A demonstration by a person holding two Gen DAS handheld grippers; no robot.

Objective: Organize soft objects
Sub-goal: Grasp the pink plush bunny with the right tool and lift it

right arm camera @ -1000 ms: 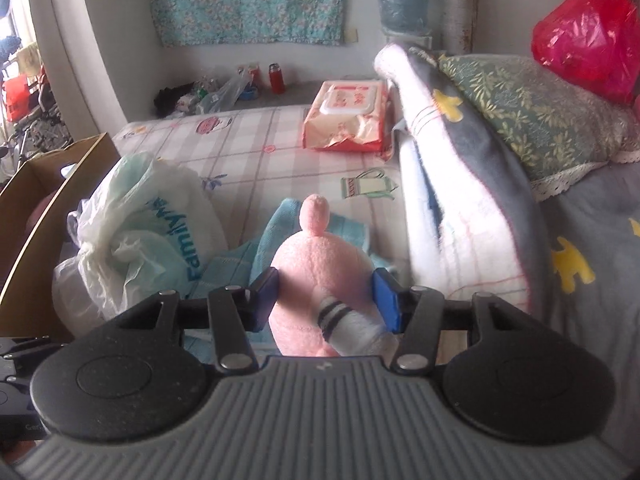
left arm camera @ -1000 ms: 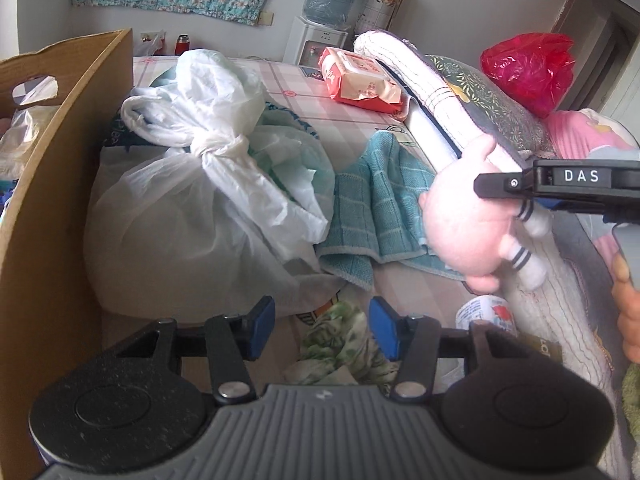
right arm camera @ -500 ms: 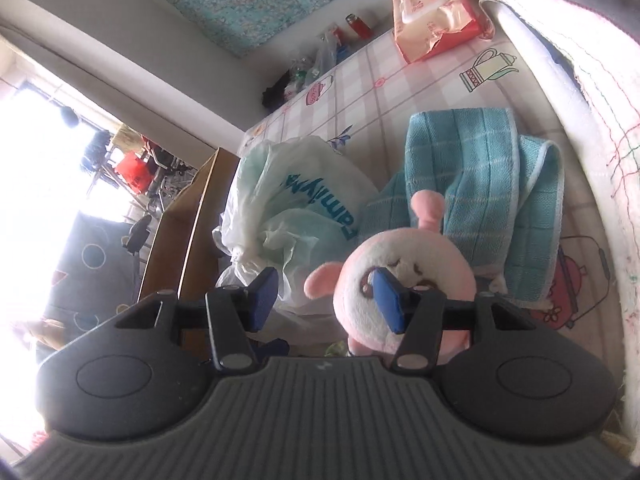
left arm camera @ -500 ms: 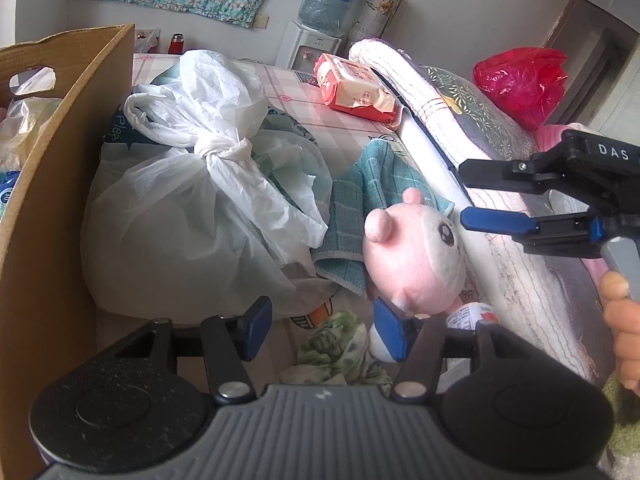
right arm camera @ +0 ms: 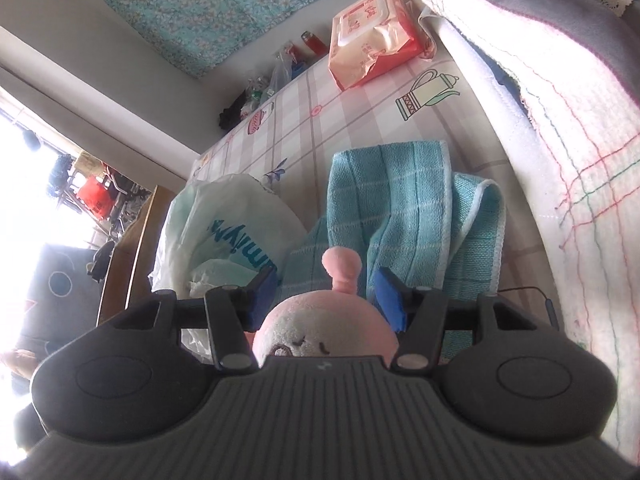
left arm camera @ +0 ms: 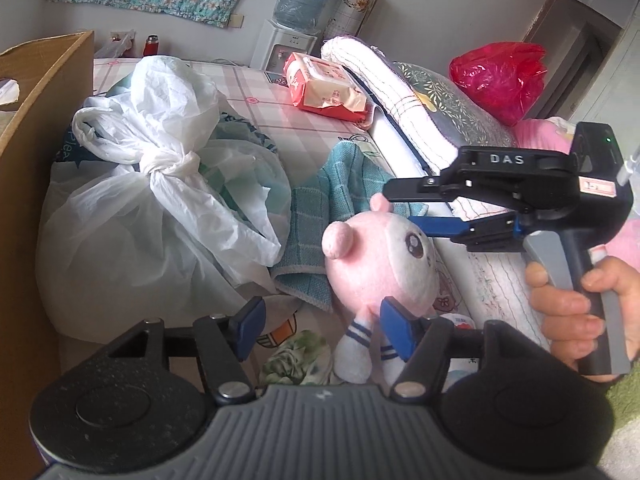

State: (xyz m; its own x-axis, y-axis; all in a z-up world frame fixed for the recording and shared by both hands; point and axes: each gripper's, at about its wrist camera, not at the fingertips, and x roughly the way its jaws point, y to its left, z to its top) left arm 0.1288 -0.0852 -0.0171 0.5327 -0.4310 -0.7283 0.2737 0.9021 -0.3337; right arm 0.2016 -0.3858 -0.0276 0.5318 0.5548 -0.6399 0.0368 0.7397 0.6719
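A pink plush toy stands upright on the bed sheet, its striped white legs down. My left gripper is open and its jaws are opening. The toy's legs are between its fingers, close to the right pad, and are not squeezed. My right gripper reaches in from the right, rolled on its side, above the toy's head. In the right wrist view the right gripper is open. The toy's ear pokes up between the pads with a gap on each side. A crumpled teal towel lies behind the toy.
A knotted white plastic bag fills the left, against a cardboard box. A folded quilt runs along the right, a wet-wipes pack lies beyond, a red bag behind. A green floral cloth lies near my left fingers.
The toy, held up in the right gripper a second ago, now stands on the bed. The right gripper rolled and came down over it. The left jaws spread wider.
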